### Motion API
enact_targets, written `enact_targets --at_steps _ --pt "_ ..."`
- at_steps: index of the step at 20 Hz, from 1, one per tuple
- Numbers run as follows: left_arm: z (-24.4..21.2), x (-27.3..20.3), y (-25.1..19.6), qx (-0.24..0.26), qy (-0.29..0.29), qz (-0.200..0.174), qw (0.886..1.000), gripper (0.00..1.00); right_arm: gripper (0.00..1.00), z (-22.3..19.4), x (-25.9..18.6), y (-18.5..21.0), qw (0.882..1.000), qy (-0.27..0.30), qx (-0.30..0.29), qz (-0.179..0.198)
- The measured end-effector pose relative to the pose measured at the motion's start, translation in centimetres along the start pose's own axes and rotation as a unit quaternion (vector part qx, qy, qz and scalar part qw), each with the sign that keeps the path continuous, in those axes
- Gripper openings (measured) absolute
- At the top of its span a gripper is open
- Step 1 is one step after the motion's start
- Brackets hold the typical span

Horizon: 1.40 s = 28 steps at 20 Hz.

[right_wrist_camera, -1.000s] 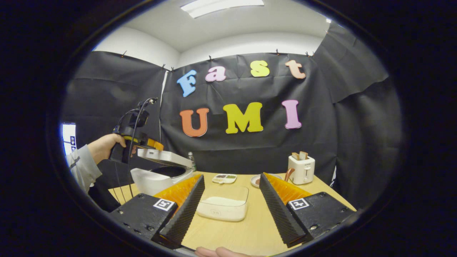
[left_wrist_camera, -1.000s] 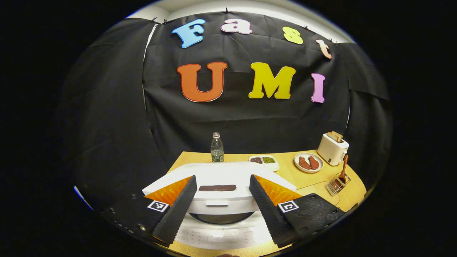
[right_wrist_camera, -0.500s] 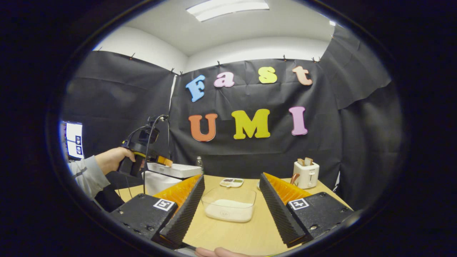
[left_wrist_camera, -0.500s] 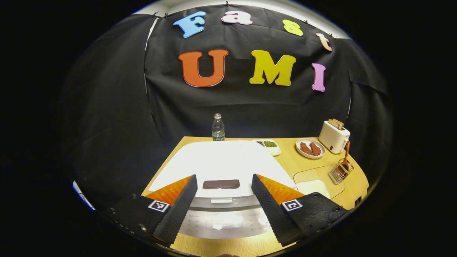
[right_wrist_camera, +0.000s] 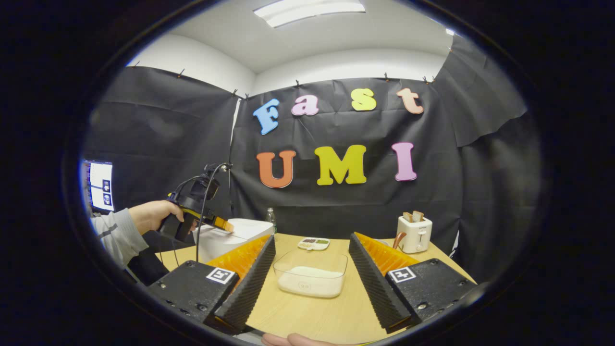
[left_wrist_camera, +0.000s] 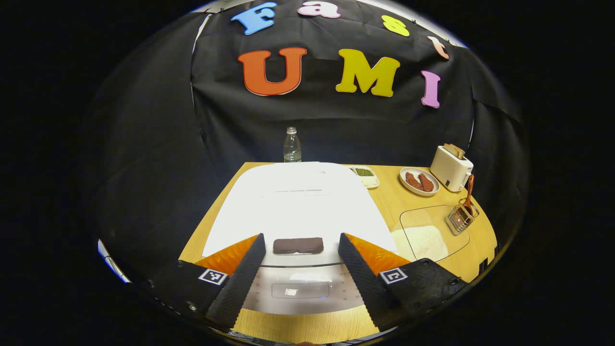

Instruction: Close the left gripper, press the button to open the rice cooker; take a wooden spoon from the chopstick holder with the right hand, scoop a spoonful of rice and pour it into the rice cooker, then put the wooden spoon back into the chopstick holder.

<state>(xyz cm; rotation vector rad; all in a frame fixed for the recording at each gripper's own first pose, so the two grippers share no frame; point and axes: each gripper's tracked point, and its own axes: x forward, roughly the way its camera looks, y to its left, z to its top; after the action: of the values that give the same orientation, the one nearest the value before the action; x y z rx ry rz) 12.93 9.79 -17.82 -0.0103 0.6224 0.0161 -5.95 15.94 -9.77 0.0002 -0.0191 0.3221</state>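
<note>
1. White rice cooker [left_wrist_camera: 298, 206] sits just ahead of the wide-spread left gripper [left_wrist_camera: 299, 269]; its lid, raised a second ago, now lies shut, so the button needs pressing.
2. Right gripper [right_wrist_camera: 310, 281], also spread wide and empty, faces the rice container [right_wrist_camera: 311, 274].

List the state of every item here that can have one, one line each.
Rice cooker: lid down, closed.
Left hand-held gripper: open, over the cooker's front.
Right hand-held gripper: open, holding nothing.
Wooden spoon: standing in the chopstick holder.
Rice container: uncovered, rice inside.
Toaster: bread sticking up.
Bottle: capped, upright.
</note>
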Motion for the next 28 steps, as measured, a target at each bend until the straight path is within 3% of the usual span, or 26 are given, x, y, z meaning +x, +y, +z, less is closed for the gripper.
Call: enact_targets --at_steps 2,3,7,8,9,11,12,15,19,20,21,23,24,28 --pt "0.0 0.2 0.0 -0.002 0.000 0.001 1.000 0.99 0.95 0.1 -0.1 0.0 1.000 -0.002 -0.002 -0.001" --pt "-0.1 0.1 0.0 -0.004 0.000 0.001 1.000 0.99 1.00 0.1 0.0 0.0 1.000 -0.004 -0.002 -0.001" --pt "-0.3 0.2 0.1 -0.010 0.001 -0.001 1.000 1.00 1.00 -0.1 0.1 0.2 1.000 0.000 -0.004 -0.001" --pt "-0.3 0.2 0.1 -0.012 0.001 -0.002 1.000 1.00 0.95 -0.2 0.2 0.2 1.000 0.001 -0.005 -0.003" --pt "-0.3 0.1 0.0 -0.014 -0.001 -0.002 1.000 1.00 1.00 -0.1 0.1 0.2 1.000 0.001 -0.006 -0.005" --pt "-0.4 -0.2 0.2 -0.005 0.002 0.004 1.000 1.00 1.00 0.1 0.1 0.0 1.000 -0.001 -0.008 -0.008" --pt "-0.4 -0.4 0.2 -0.004 0.003 0.007 1.000 1.00 0.95 0.2 0.1 -0.3 1.000 -0.004 -0.009 -0.013" --pt "0.0 -0.9 0.3 -0.013 -0.007 0.010 1.000 0.98 1.00 0.2 0.2 -1.2 0.999 -0.007 -0.007 -0.030" --pt "1.5 -3.7 -1.2 -0.008 -0.056 0.006 0.998 0.96 1.00 0.2 0.5 -1.7 0.999 -0.003 0.004 -0.034" --pt "2.2 -4.7 -2.1 -0.006 -0.076 -0.001 0.997 0.94 0.95 0.4 0.4 -2.1 0.999 -0.005 0.007 -0.037" --pt "2.7 -5.9 -2.7 -0.002 -0.095 -0.003 0.995 0.93 1.00 0.6 0.3 -2.5 0.999 -0.006 0.010 -0.040" --pt "4.1 -8.4 -3.6 0.008 -0.141 0.003 0.990 0.93 0.95 1.0 0.0 -3.3 0.999 -0.009 0.017 -0.050" --pt "4.6 -9.7 -4.4 0.012 -0.159 -0.001 0.987 0.93 1.00 1.1 -0.1 -3.7 0.998 -0.010 0.021 -0.054" --pt "4.8 -14.7 -7.3 0.029 -0.207 -0.038 0.977 0.93 1.00 1.5 -0.5 -5.4 0.997 -0.012 0.024 -0.077"
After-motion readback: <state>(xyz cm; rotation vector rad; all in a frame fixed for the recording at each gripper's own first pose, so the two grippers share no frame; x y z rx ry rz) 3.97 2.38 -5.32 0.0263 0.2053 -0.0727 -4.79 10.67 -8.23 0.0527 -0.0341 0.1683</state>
